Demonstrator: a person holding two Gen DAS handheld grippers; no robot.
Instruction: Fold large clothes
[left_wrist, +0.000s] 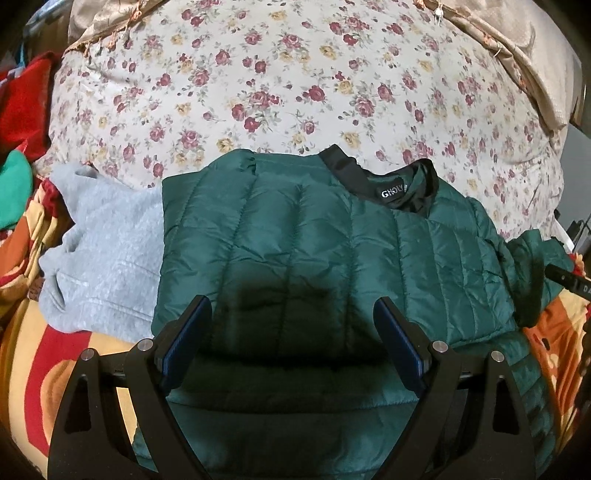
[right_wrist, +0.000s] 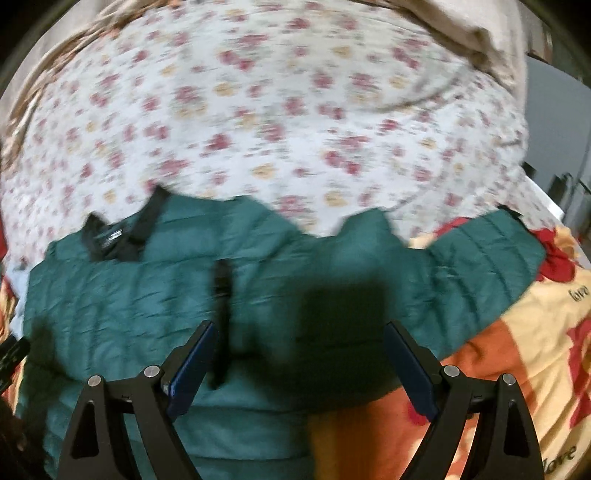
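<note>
The green quilted jacket (left_wrist: 314, 240) lies spread on the bed, collar toward the floral quilt (left_wrist: 277, 85), its lower hem cut off by the frame bottom and one sleeve running toward the bed's right edge, where the right wrist view is too blurred for detail. The left hand-held gripper (left_wrist: 291, 347) and the right hand-held gripper (right_wrist: 299, 365) both hover above it with jaws spread, pinching nothing. A grey garment (left_wrist: 99, 258) is partly tucked under the jacket's left side.
</note>
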